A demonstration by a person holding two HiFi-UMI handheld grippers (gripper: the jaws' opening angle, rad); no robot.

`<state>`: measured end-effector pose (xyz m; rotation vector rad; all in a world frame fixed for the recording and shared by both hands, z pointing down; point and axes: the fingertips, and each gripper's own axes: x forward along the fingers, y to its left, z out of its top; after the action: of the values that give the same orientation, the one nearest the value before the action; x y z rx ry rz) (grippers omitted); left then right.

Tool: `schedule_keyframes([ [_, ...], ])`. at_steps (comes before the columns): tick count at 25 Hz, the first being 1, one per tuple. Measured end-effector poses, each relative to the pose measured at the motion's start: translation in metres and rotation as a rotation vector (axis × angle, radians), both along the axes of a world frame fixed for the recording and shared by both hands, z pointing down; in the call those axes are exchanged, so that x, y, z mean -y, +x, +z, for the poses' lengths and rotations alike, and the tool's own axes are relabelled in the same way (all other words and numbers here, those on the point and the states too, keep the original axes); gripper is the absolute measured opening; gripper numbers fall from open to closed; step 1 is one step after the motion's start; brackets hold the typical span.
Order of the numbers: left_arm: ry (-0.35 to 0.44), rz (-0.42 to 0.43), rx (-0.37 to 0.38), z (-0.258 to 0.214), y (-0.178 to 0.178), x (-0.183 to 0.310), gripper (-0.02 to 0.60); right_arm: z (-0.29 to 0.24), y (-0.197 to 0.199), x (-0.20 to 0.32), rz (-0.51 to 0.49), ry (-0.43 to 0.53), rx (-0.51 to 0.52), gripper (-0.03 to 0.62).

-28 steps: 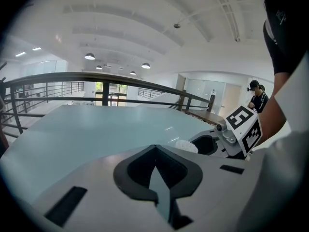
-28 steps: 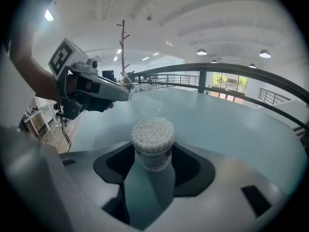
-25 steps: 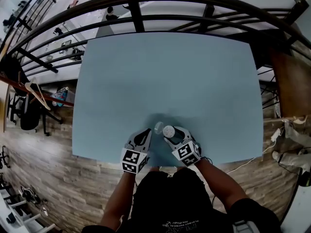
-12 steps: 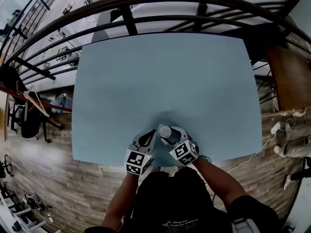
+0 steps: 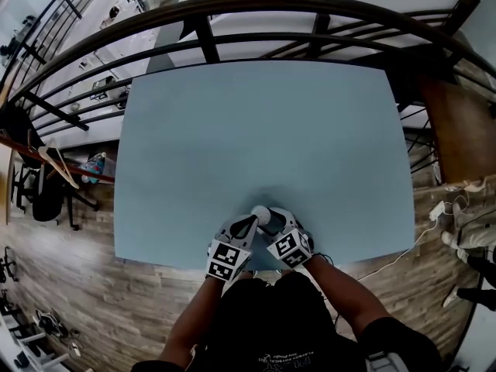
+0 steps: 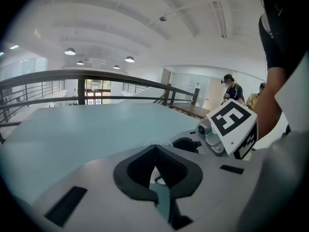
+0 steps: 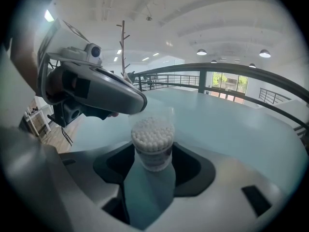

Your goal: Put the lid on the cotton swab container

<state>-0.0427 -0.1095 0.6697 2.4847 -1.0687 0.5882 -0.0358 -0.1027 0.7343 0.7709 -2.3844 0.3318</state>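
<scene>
Here, from the head view, both of my tools meet at the near edge of a pale blue table [image 5: 263, 130]. My left gripper [image 5: 253, 222] and right gripper [image 5: 267, 220] angle in toward each other. The cotton swab container [image 5: 261, 215] stands upright between them, its white top showing. A dark railing [image 5: 232, 10] curves round the table's far side, and wood floor [image 5: 70, 285] shows on the left.

In the right gripper view, the container fills the middle: a small clear tub packed with white swab heads. My right tool's two jaws stand wide and clasp it low on its sides. The left gripper reaches in from the left, its tip just above the swabs. At that tip the clear lid [image 7: 157, 114] shows faintly against the table, directly over the open mouth. Whether its rim already touches the container I cannot tell.

In the left gripper view, my left tool's jaws are drawn nearly together, with only a thin slit between them. What looks like the lid's clear edge is pinched between them, though it is hard to make out there. The right gripper's marker cube [image 6: 234, 127] sits close by on the right, my own arm behind it. A person [image 6: 231, 87] in a cap stands far off beyond the table.
</scene>
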Motion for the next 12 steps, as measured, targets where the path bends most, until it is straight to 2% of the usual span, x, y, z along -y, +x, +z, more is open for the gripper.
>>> schedule_keyframes([
  [7,-0.044,0.033,0.007,0.005,0.0026,-0.0036,0.011,-0.001,-0.0003,-0.0027,0.013,-0.005,-0.005,0.252],
  [12,-0.027,0.054,0.062,0.0053,0.0068,-0.0066,0.011,0.0069,0.004,-0.0056,0.008,-0.024,-0.042,0.252],
])
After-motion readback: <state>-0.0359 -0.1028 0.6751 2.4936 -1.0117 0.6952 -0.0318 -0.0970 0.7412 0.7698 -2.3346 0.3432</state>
